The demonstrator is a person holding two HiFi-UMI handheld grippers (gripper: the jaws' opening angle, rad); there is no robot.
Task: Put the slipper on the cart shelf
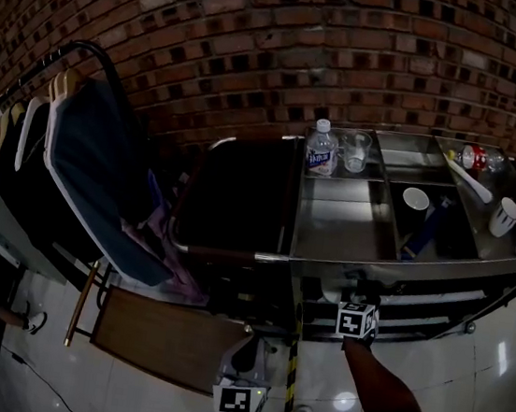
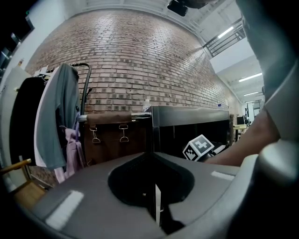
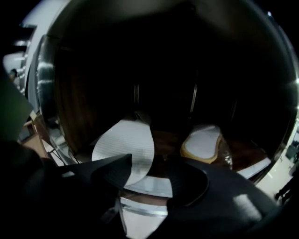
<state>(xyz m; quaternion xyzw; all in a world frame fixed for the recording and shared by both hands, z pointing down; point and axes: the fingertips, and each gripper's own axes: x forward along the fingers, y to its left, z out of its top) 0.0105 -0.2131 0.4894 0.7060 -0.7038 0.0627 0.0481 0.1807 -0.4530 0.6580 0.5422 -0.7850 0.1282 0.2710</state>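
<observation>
In the right gripper view a white slipper (image 3: 125,148) with a ribbed sole lies tilted at the front of the cart's dark lower shelf (image 3: 154,186). My right gripper (image 3: 149,161) is open just in front of it, the pads not pressing on it. A second slipper (image 3: 204,141), pale insole up with a tan rim, rests deeper on the shelf to the right. In the head view only the right gripper's marker cube (image 1: 357,320) shows, at the shelf opening of the steel cart (image 1: 330,229). My left gripper (image 2: 152,156) is shut with nothing in it, held low before the cart.
The cart's top tray holds a water bottle (image 1: 321,148), a glass (image 1: 356,150) and two cups (image 1: 415,200). A clothes rack with hung garments (image 1: 85,159) stands at the left, a brown wooden board (image 1: 165,339) on the tiled floor beside it. A brick wall is behind.
</observation>
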